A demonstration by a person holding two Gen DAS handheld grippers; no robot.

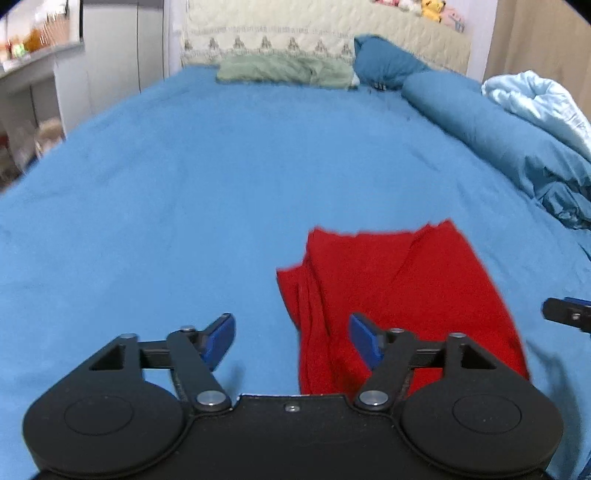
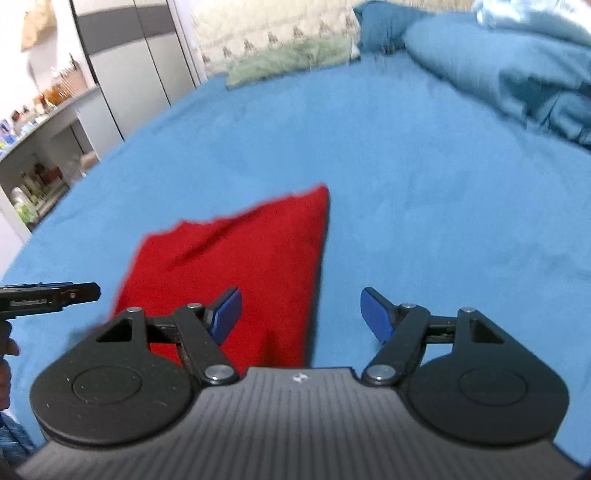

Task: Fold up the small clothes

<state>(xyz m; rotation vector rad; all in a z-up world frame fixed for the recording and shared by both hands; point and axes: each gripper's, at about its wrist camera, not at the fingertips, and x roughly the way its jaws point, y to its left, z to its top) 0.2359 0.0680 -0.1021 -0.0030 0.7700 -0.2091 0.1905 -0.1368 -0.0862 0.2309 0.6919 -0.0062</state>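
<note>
Red garment (image 1: 402, 295) lies flat on the blue bed sheet (image 1: 184, 184), at the near edge of the bed, right of centre in the left wrist view. It looks folded: layered edges run along its left side, and its far edge is a roughly straight line. In the right wrist view the same red garment (image 2: 236, 258) sits near and left, tapering to a corner at its far right.

Left tool (image 1: 291, 339): blue fingers (image 1: 221, 338) spread wide, nothing between them. Its right finger sits over the left part of the garment; whether it touches the cloth cannot be told. Its left finger is over bare sheet.

Right tool (image 2: 301, 314): also spread wide, holding nothing. Its left finger is over the right part of the garment, its right finger over bare sheet. A bit of this tool shows at the right edge of the left wrist view, beside the garment. The left tool's tip likewise shows at the left edge of the right wrist view.

Far end of bed: pale green pillow (image 1: 284, 70) against a cream quilted headboard cover (image 1: 277, 33). Rolled blue duvet (image 1: 498, 136) along the right side, a light blue blanket (image 1: 535, 99) beyond it. Shelves with small items (image 2: 33, 177) stand left of the bed. Both views are somewhat blurred.
</note>
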